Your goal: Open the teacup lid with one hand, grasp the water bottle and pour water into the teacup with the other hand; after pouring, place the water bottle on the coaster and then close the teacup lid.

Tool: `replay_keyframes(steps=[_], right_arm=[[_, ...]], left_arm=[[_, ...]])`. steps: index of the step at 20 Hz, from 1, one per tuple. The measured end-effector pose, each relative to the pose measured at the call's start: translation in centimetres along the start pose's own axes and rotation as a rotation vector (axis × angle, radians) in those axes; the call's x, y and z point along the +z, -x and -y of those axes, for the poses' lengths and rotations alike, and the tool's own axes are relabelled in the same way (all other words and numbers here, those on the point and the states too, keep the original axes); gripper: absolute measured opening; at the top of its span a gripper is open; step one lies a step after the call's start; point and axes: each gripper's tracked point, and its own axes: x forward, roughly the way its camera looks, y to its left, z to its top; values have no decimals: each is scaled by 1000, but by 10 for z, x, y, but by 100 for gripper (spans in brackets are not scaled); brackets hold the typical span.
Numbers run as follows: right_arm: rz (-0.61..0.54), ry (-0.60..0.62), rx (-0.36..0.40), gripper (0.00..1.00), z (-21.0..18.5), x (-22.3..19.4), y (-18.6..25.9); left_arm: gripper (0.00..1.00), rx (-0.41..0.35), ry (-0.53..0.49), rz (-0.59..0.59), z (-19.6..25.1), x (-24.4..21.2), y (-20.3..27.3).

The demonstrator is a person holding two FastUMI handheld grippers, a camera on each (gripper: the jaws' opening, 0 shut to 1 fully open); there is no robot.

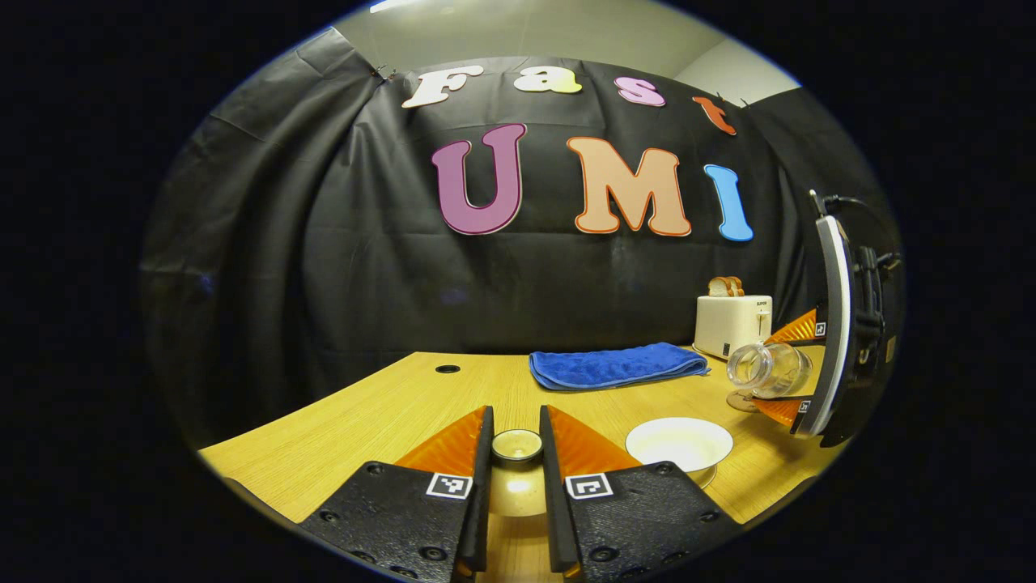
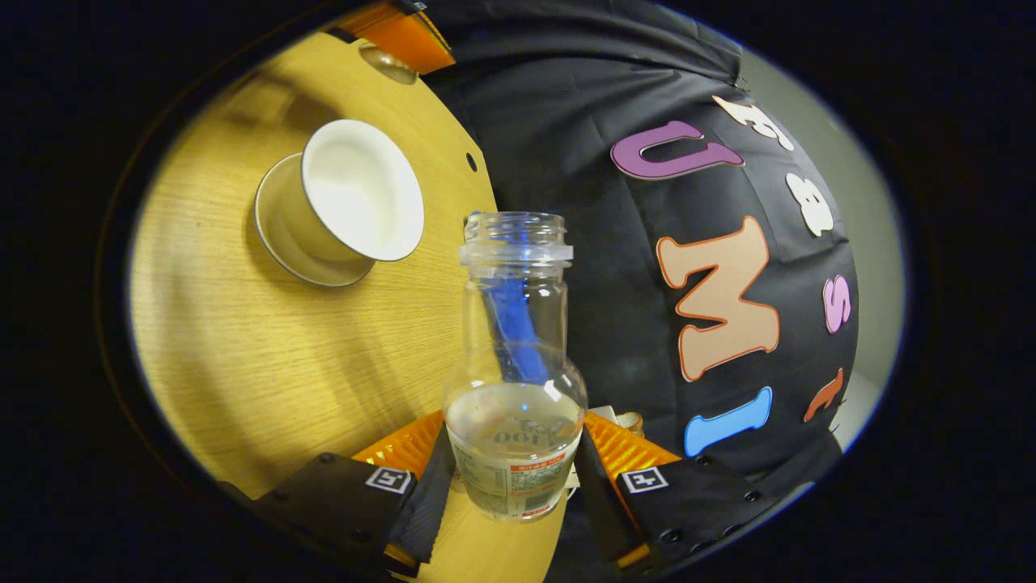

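My left gripper (image 1: pixel 516 441) is shut on the knob of the teacup lid (image 1: pixel 518 486), holding it low over the wooden table (image 1: pixel 380 413). To its right stands the open white teacup (image 1: pixel 678 441), also seen on its saucer as the teacup (image 2: pixel 356 194) in the right gripper view. My right gripper (image 2: pixel 514 437) is shut on a clear, capless water bottle (image 2: pixel 515 324). In the left gripper view the right gripper (image 1: pixel 773 368) holds the bottle (image 1: pixel 765 368) tipped sideways, mouth towards the teacup and to the cup's right. No stream of water is visible. A small round coaster (image 1: pixel 740 401) lies under the bottle.
A folded blue towel (image 1: pixel 619 364) lies at the back of the table, with a white toaster (image 1: pixel 732 322) holding bread to its right. A round hole (image 1: pixel 447 368) is in the table's back left. The left gripper's orange finger (image 2: pixel 401 36) shows beyond the cup.
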Motion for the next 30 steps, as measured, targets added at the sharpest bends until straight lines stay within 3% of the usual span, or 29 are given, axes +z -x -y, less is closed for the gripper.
replay_keyframes(steps=[10, 18, 30], right_arm=[[42, 281, -87, 79, 15, 12, -4], [86, 418, -154, 77, 31, 23, -4], [146, 494, -256, 79, 55, 41, 6]], left_arm=[[27, 0, 0, 0, 0, 0, -1], [27, 1, 1, 1, 0, 0, 0], [27, 7, 1, 0, -1, -1, 0]])
